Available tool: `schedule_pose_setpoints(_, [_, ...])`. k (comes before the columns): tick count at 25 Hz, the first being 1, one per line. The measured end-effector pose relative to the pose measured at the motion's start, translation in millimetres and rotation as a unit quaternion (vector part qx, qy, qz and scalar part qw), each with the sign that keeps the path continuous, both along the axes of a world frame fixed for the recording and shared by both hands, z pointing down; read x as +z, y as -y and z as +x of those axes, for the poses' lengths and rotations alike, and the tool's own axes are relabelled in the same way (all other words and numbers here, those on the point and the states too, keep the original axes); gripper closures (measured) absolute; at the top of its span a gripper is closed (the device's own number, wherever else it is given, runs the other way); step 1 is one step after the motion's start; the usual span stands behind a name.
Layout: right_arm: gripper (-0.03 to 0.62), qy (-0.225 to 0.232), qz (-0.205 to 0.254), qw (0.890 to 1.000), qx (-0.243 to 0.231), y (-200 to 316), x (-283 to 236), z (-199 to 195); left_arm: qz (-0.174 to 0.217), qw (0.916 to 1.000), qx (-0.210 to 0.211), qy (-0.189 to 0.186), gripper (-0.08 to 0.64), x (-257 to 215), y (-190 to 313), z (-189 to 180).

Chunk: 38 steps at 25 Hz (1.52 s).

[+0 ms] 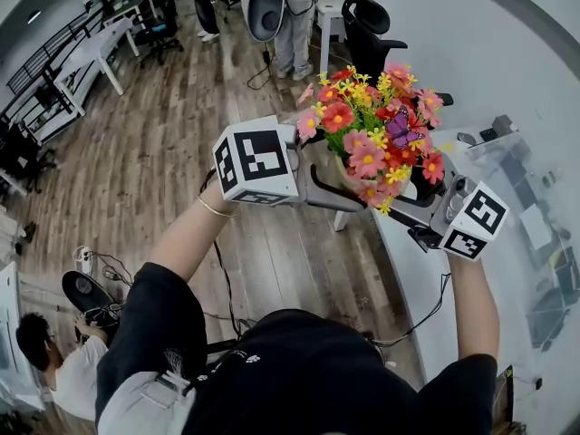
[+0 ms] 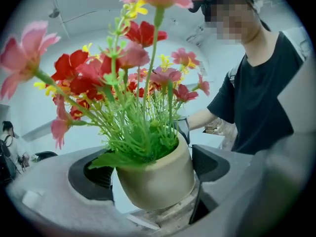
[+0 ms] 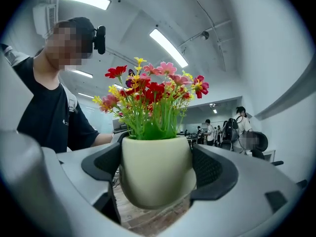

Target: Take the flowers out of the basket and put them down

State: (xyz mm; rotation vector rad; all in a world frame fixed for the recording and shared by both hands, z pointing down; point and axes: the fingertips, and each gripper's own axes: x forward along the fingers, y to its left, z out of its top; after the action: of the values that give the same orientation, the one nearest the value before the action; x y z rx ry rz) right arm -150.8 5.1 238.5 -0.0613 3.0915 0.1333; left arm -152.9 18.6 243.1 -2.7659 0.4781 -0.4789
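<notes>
A bunch of pink, red and yellow flowers (image 1: 372,120) stands in a beige pot (image 1: 348,176), held in the air between both grippers. My right gripper (image 3: 157,169) is shut on the pot (image 3: 156,169); both dark pads press its sides. My left gripper (image 2: 152,181) reaches round the same pot (image 2: 155,179) from the other side. A thin strip of light shows between its left pad and the pot. In the head view the left gripper (image 1: 337,188) comes from the left and the right gripper (image 1: 399,193) from the right. I see no basket.
A white table (image 1: 426,288) runs down the right side, with wooden floor (image 1: 181,152) to its left. A black office chair (image 1: 372,25) and standing people (image 1: 294,16) are at the back. A person (image 1: 54,361) sits at the lower left by cables.
</notes>
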Motion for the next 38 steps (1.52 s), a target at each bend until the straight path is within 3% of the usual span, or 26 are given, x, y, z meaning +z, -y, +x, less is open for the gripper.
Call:
schedule_pose_setpoints(10, [0.133,0.02,-0.016,1.0,-0.017,-3.7,-0.8,-0.4,-0.003,0.9999,-0.009,-0.004,0.084,-3.9,-5.5,-1.0])
schedule_pose_setpoints(25, [0.133,0.054,-0.033,0.993,-0.1,-3.2,-4.3,38.4,-0.009,0.9962,-0.086,0.012,0.084,-10.2,-6.3,40.1])
schedule_pose_setpoints(33, [0.133,0.062,-0.03,0.988,-0.137,-45.9,-18.9,10.1,-0.001,0.992,-0.126,0.006,0.084,-23.9,-48.9,12.8])
schedule_pose_setpoints(38, [0.133,0.067,-0.041,0.984,-0.16,-44.0,-13.7,18.8,-0.002,0.9899,-0.142,0.008,0.084,-21.4,-47.8,22.5])
